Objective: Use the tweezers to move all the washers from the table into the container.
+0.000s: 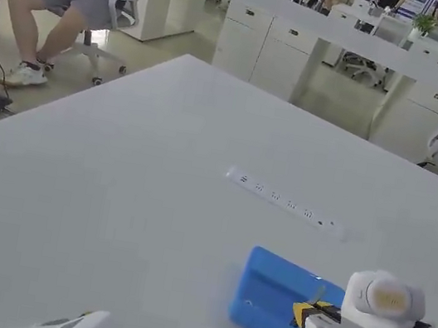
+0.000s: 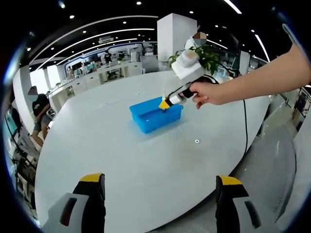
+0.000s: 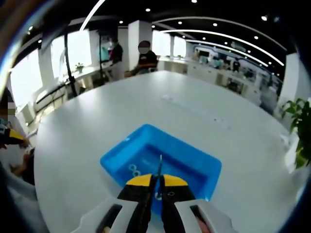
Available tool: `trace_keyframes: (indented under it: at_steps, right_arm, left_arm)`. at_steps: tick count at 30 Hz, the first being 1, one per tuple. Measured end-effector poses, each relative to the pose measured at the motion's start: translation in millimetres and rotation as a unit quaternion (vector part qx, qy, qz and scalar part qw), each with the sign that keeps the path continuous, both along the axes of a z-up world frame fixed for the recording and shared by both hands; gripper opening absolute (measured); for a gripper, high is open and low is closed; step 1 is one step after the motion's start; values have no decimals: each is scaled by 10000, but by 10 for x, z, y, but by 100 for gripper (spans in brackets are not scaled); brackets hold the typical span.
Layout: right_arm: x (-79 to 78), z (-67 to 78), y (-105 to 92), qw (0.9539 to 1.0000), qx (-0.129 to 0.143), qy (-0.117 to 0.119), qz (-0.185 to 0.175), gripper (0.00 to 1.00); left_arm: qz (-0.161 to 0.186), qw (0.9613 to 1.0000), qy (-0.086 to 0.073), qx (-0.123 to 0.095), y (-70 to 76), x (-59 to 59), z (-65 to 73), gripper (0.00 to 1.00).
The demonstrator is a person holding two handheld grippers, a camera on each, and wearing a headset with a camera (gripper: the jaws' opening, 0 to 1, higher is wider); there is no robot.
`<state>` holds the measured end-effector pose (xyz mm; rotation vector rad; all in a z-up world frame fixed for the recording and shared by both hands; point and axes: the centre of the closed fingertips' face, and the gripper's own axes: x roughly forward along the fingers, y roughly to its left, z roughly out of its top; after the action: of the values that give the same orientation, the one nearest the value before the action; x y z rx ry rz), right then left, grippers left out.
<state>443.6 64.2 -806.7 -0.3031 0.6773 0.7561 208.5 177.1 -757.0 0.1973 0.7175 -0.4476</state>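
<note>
My right hand-held gripper [image 3: 156, 182] pinching tweezers [image 3: 160, 167], tips blurred, blue container [image 3: 114, 160] just beneath, my left hand-held gripper [image 2: 160, 179] spread wide

Holding the right gripper [image 3: 153, 187] low near the bench's [image 1: 112, 197] near edge, toward its right, jaws pinching almost together on the tweezers [image 3: 159, 167], which are pointing forward and down. Clasping its handle in the right hand [image 2: 206, 92], forearm [image 2: 265, 73] stretching in bare. Hovering the left gripper [image 2: 160, 180] back at the bench's edge, jaws spreading wide apart.
</note>
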Motion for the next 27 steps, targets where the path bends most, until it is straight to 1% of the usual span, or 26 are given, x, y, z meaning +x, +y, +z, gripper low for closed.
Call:
trace_keyframes:
  at_steps: [3, 6, 8, 13, 15, 17, 18, 19, 21, 23, 25, 27]
  right_arm:
    - [8, -13, -5, 10000, -6, -51, 3, 2]
    - [-1, -9, -29, 9998, 137, -74, -89, 2]
    - [-6, -3, -3, 9997, 197, -6, -117, 2]
    - [-4, -3, -1, 9996, 220, 79, -167, 3]
    - [-2, 8, -24, 9996, 193, 60, -198, 3]
    - [-28, 75, -23, 9994, 261, -28, -220, 3]
    - [-19, 83, -21, 9993, 288, -38, -217, 3]
    - [-18, 112, -10, 9991, 379, -37, -199, 3]
    - [-20, 140, -13, 9990, 402, -23, -193, 3]
    - [-28, 205, -38, 9988, 433, -130, -174, 3]
    - [-78, 303, -60, 9982, 537, -199, -168, 3]
    - [-82, 394, -60, 9977, 596, -284, -134, 3]
  left_arm:
    - [-3, 10000, 3, 7, 3, -1, -2, 97]
    - [-12, 10000, 4, 13, 4, -1, -6, 97]
    - [-15, 10000, -6, 23, 2, 2, 2, 97]
    - [-15, 10000, -31, 33, 5, 0, 15, 97]
    - [-18, 10000, -41, 62, 12, -6, 22, 97]
    - [-6, 10000, -62, 50, 16, -6, 37, 97]
    - [-1, 10000, -69, 49, 17, -4, 41, 97]
    - [-4, 10000, -82, 55, 16, -1, 48, 97]
    - [-23, 9999, -92, 88, 14, 1, 55, 97]
    - [-31, 9999, -111, 97, 12, 2, 68, 97]
    - [-44, 9999, -141, 78, 0, -1, 86, 97]
    - [-66, 9999, -153, 47, -25, -6, 93, 97]
